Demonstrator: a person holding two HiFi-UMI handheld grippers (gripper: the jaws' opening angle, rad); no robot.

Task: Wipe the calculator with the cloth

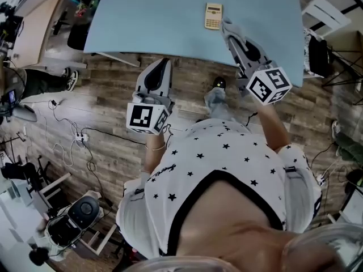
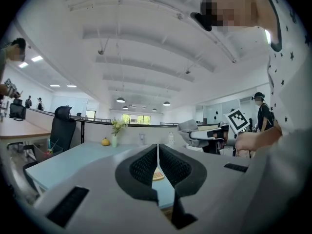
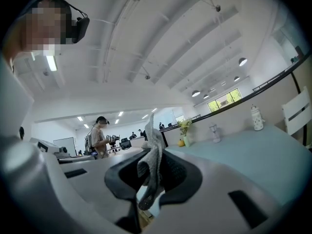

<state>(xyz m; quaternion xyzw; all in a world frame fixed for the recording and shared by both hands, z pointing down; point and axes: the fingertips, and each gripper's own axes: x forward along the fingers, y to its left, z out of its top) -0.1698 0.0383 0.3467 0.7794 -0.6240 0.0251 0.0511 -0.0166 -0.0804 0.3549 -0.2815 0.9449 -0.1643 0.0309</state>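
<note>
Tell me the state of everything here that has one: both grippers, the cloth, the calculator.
beige calculator: lying flat, keys up, on the light blue table.
grey cloth: bunched, pinched between the right gripper's jaws.
right gripper: shut on the grey cloth.
left gripper: jaws together, nothing held.

Calculator (image 2: 158, 175) a mere sliver behind the left gripper (image 2: 157, 149), detail too small

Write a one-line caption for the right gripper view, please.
Right gripper shut on a grey cloth, the pale blue table beyond.
</note>
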